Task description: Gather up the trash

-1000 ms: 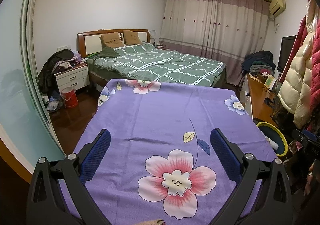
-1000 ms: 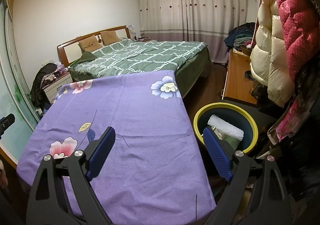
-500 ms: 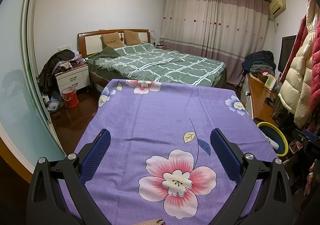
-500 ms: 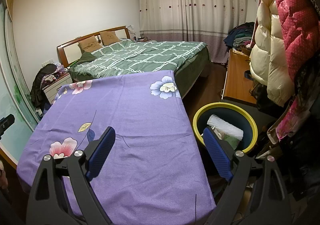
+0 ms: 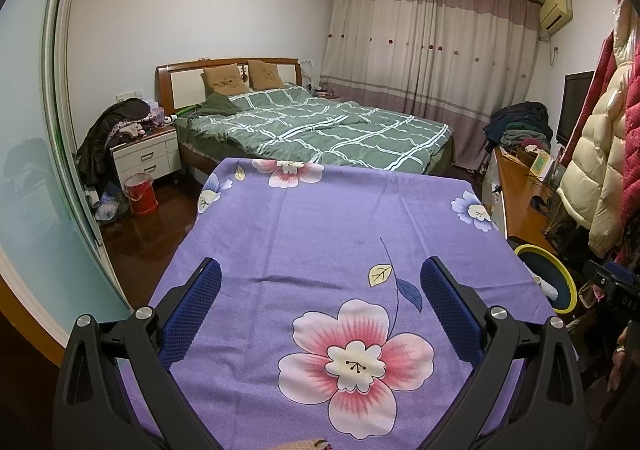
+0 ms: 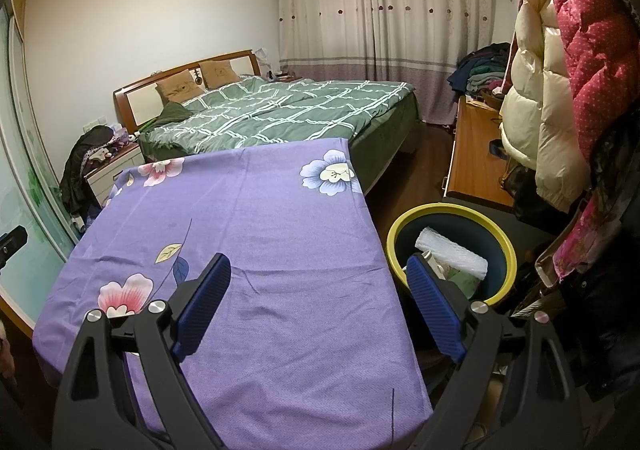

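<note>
Both the left gripper (image 5: 320, 282) and right gripper (image 6: 318, 280) are hanging wide and empty over the bare purple cloth (image 6: 256, 234), so checking the bin (image 6: 505, 250) by the right jaw is making sense

Purple floral cloth (image 5: 320, 218) over the desk, bed with green checked quilt (image 5: 332, 126), white nightstand (image 5: 146, 160), red bucket (image 5: 140, 194) on the floor, drawn curtains (image 5: 432, 46), hanging padded coats (image 6: 560, 62)

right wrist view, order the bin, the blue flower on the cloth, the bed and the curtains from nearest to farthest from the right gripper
1. Bin: just beyond the right gripper, off the table's right edge.
2. Blue flower: at the cloth's far right corner.
3. Bed: behind the table.
4. Curtains: on the far wall.
</note>
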A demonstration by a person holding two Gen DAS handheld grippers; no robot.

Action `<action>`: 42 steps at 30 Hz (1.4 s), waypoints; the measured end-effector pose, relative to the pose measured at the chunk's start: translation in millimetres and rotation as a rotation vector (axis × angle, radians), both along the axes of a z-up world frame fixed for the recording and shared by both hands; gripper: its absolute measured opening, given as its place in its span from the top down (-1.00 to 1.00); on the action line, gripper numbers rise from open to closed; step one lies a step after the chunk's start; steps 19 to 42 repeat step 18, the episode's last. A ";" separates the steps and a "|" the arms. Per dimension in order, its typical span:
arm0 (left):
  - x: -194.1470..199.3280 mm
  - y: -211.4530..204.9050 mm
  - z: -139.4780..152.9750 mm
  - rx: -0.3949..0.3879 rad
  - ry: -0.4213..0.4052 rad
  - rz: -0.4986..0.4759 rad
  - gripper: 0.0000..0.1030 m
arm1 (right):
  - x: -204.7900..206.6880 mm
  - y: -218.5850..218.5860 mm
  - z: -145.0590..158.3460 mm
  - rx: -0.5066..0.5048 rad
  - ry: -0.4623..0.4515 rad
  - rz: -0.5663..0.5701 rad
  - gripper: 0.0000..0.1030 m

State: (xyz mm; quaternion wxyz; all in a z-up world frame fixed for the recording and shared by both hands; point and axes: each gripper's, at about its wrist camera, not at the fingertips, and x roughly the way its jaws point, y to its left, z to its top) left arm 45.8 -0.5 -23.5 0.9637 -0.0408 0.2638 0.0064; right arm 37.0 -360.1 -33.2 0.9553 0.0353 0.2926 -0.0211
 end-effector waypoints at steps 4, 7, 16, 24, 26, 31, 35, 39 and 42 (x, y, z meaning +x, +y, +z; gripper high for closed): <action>3.7 0.0 -2.2 -0.004 0.015 -0.003 -0.91 | 0.5 1.2 -3.5 -0.001 0.004 0.001 -0.65; 9.7 -1.4 -4.5 -0.012 0.025 -0.020 -0.91 | 3.2 2.5 -5.8 -0.003 0.010 0.002 -0.65; 80.9 -8.1 -31.9 0.016 0.134 -0.032 -0.91 | 67.0 10.7 -26.2 -0.028 0.078 0.043 -0.74; 107.6 -8.6 -46.1 0.048 0.161 -0.017 -0.91 | 92.7 14.7 -36.0 -0.023 0.100 0.060 -0.74; 107.6 -8.6 -46.1 0.048 0.161 -0.017 -0.91 | 92.7 14.7 -36.0 -0.023 0.100 0.060 -0.74; 107.6 -8.6 -46.1 0.048 0.161 -0.017 -0.91 | 92.7 14.7 -36.0 -0.023 0.100 0.060 -0.74; 107.6 -8.6 -46.1 0.048 0.161 -0.017 -0.91 | 92.7 14.7 -36.0 -0.023 0.100 0.060 -0.74; 107.6 -8.6 -46.1 0.048 0.161 -0.017 -0.91 | 92.7 14.7 -36.0 -0.023 0.100 0.060 -0.74; 107.6 -8.6 -46.1 0.048 0.161 -0.017 -0.91 | 92.7 14.7 -36.0 -0.023 0.100 0.060 -0.74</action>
